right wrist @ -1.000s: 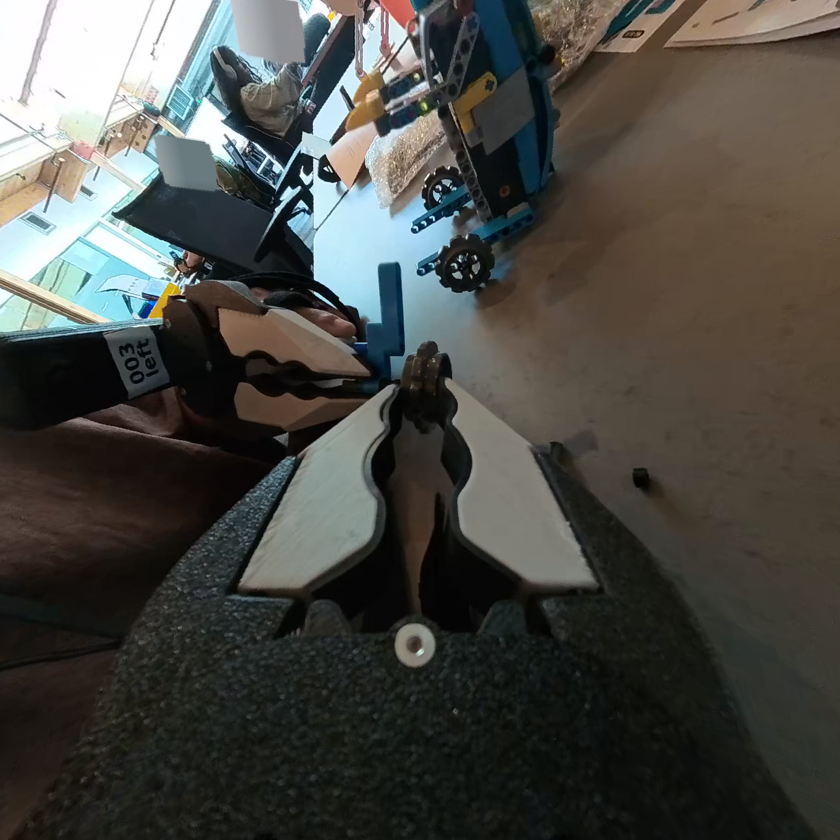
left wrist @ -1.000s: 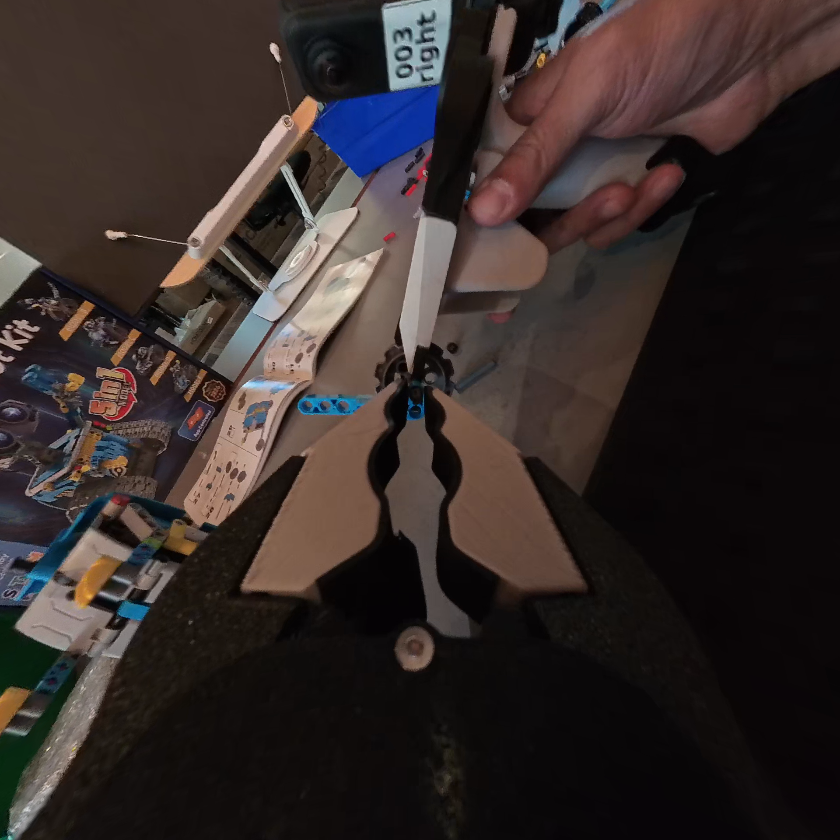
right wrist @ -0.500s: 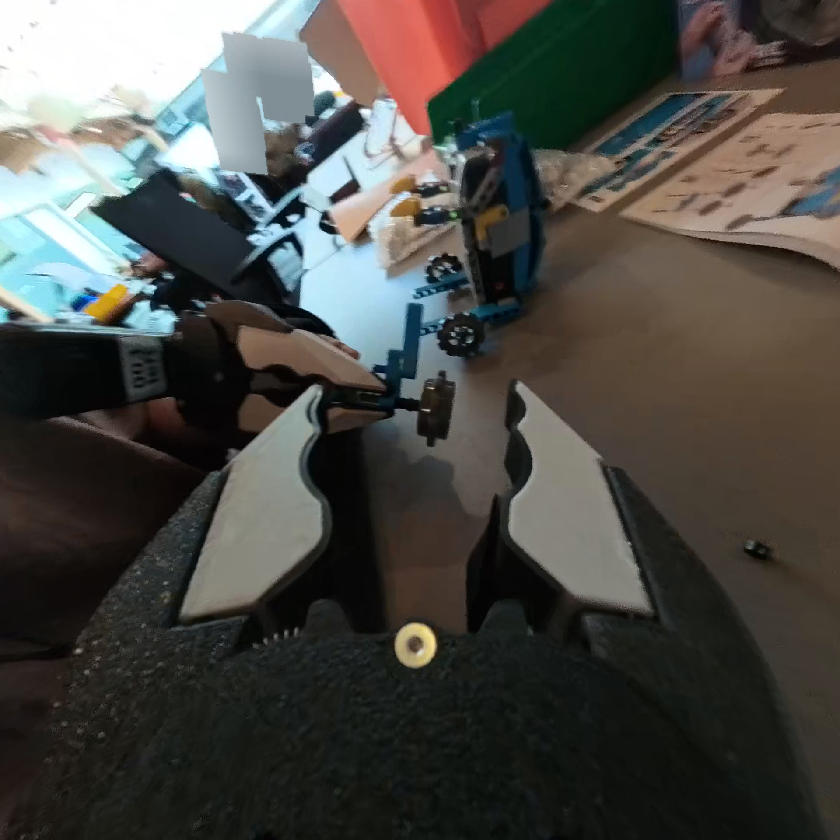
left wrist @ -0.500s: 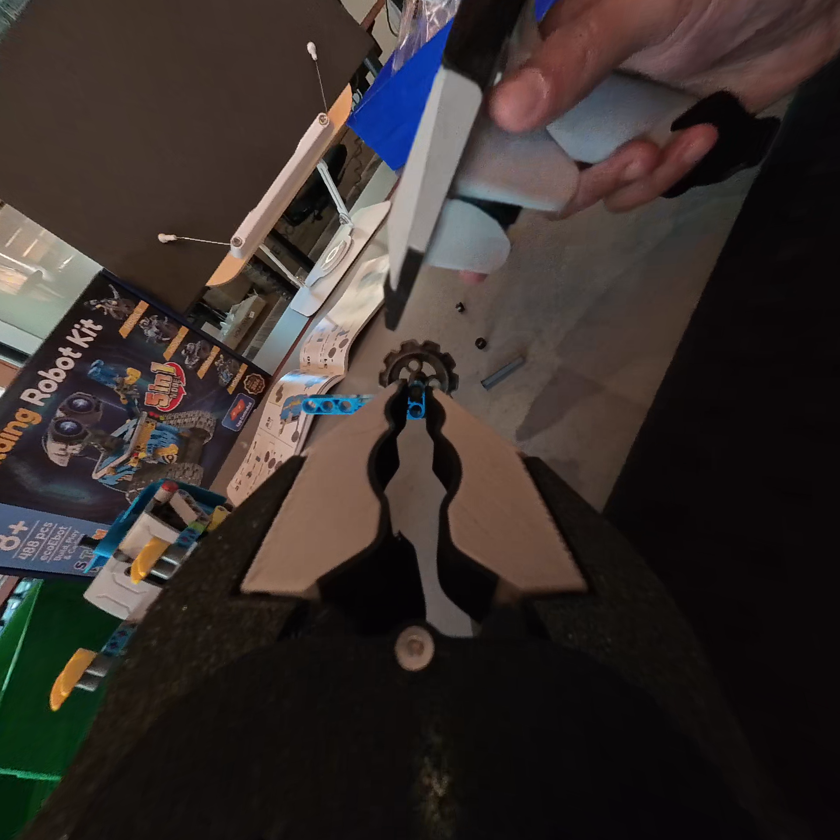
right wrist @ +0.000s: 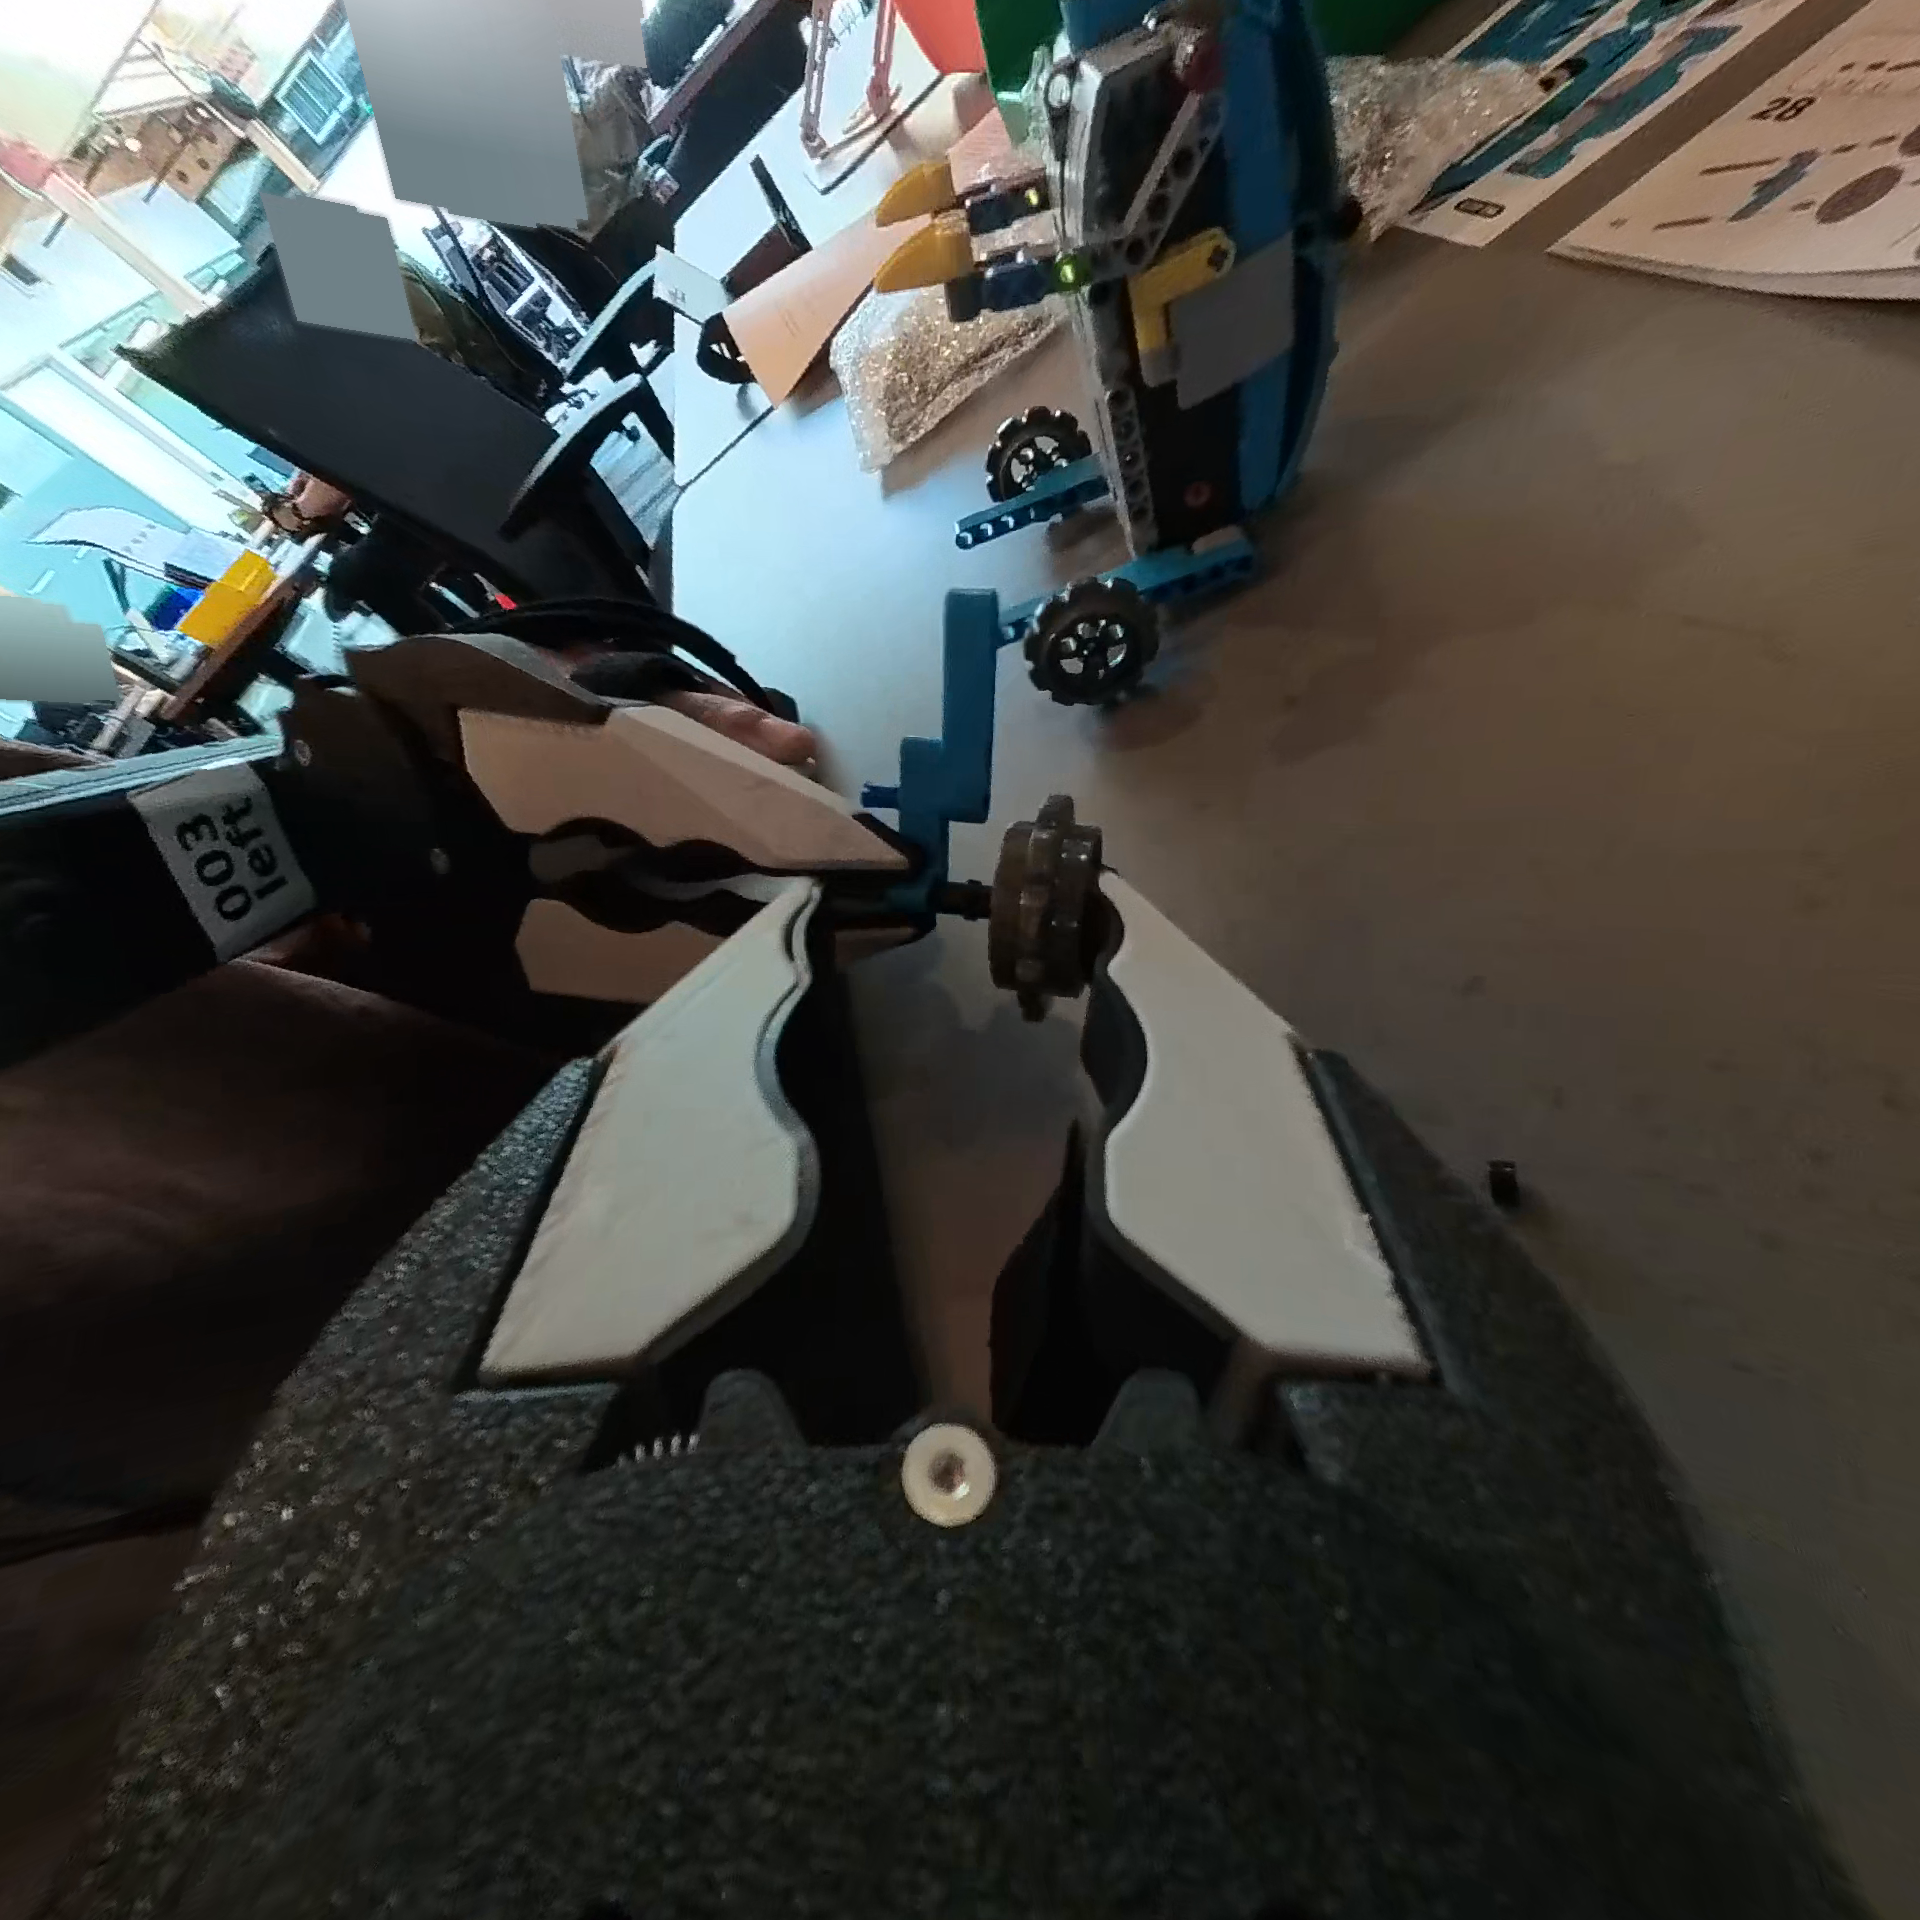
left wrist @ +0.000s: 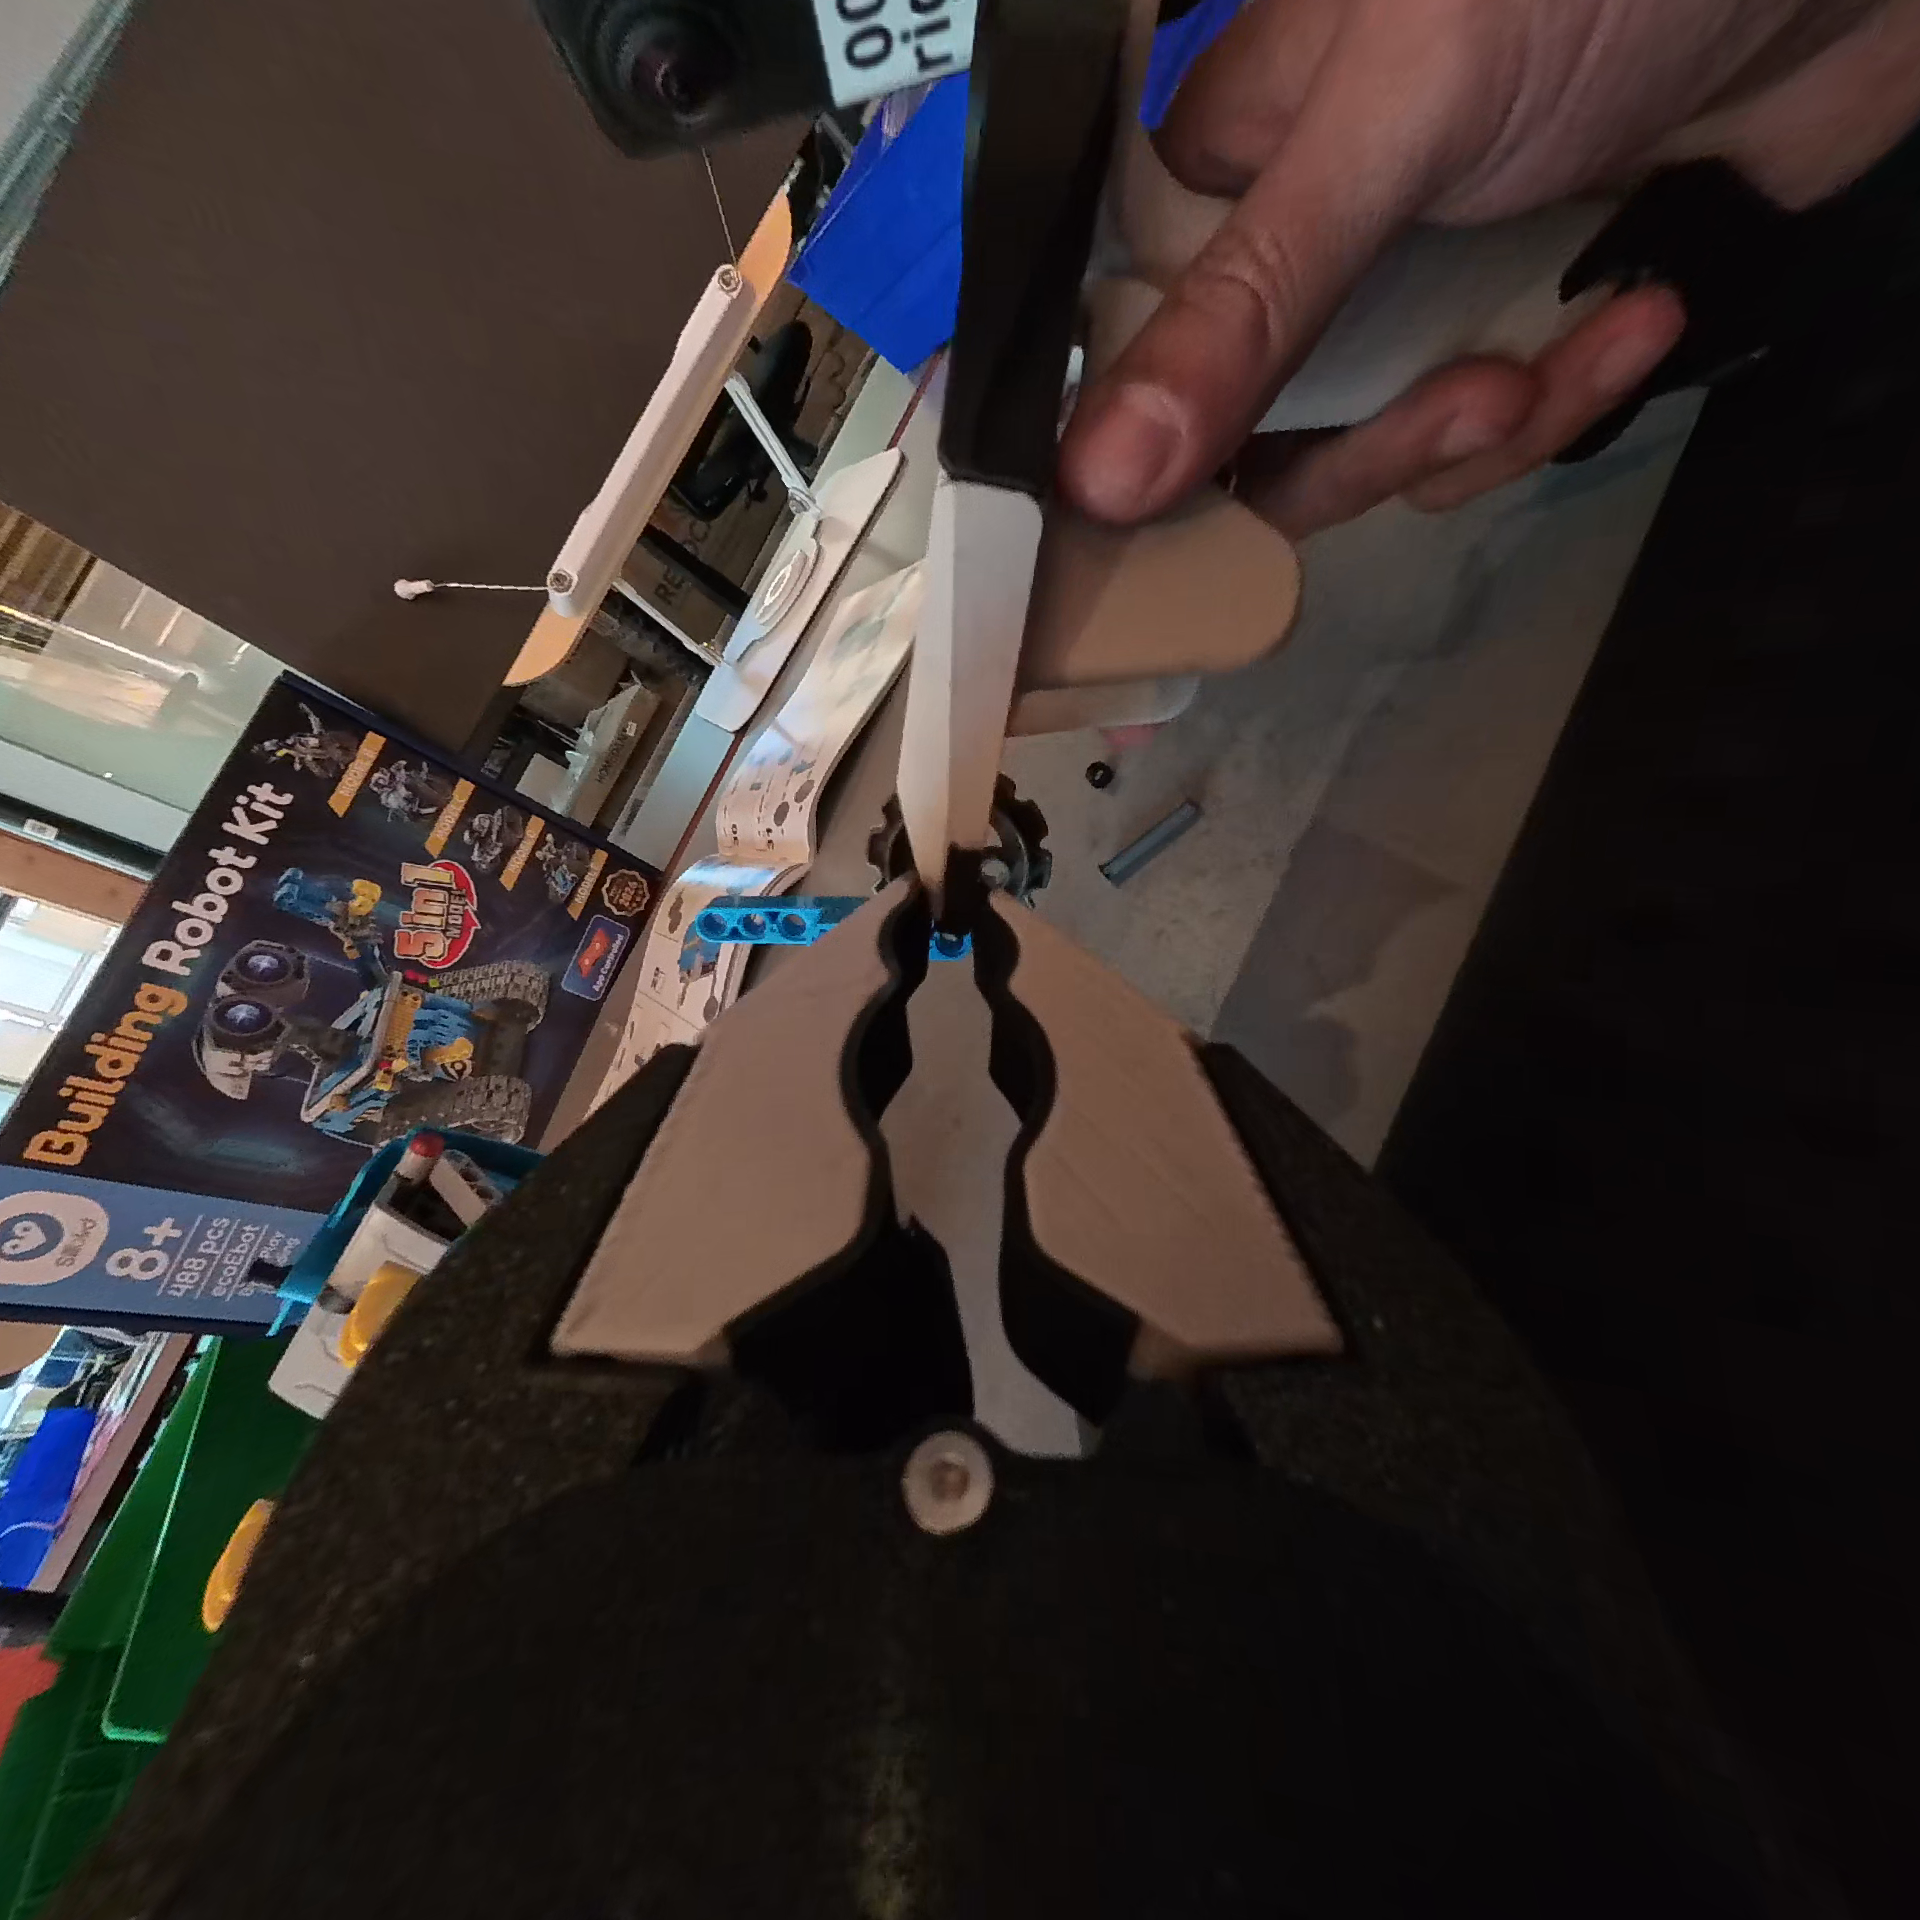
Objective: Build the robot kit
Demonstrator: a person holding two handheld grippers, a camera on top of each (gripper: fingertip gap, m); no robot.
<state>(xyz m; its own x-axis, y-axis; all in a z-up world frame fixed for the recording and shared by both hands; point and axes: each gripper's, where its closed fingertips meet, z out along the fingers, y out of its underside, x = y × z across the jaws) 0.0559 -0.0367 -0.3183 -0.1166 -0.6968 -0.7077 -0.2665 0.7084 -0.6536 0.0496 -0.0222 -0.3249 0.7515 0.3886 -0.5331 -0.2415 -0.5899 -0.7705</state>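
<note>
My left gripper (left wrist: pixel 945 920) is shut on a blue angled beam (left wrist: pixel 774 923) that carries a dark gear (left wrist: pixel 1023 854) on a short axle. In the right wrist view the beam (right wrist: pixel 956 717) points up from the left gripper (right wrist: pixel 899 862), and the gear (right wrist: pixel 1039 899) sticks out to the right. My right gripper (right wrist: pixel 956 914) is open. Its jaws stand on either side of the gear, and the right fingertip (right wrist: pixel 1127 914) is close against it. In the left wrist view one right finger (left wrist: pixel 966 675) comes down in front of the gear, held by a hand (left wrist: pixel 1455 208).
A blue and grey wheeled robot model (right wrist: pixel 1195 260) stands on the grey table (right wrist: pixel 1558 831). An instruction booklet (right wrist: pixel 1714 187) and the kit box (left wrist: pixel 312 987) lie beyond. A small black piece (right wrist: pixel 1503 1210) and a grey pin (left wrist: pixel 1148 842) lie loose on the table. Both grippers' tips are close together, under 4 cm apart. Between my right fingertips and the grey pin (left wrist: pixel 1148 842) there is roughly 7 cm.
One second ago my right gripper was shut on the gear. It opened wide and drew back, then came in again with its jaws around the gear. My left gripper kept hold of the beam.
</note>
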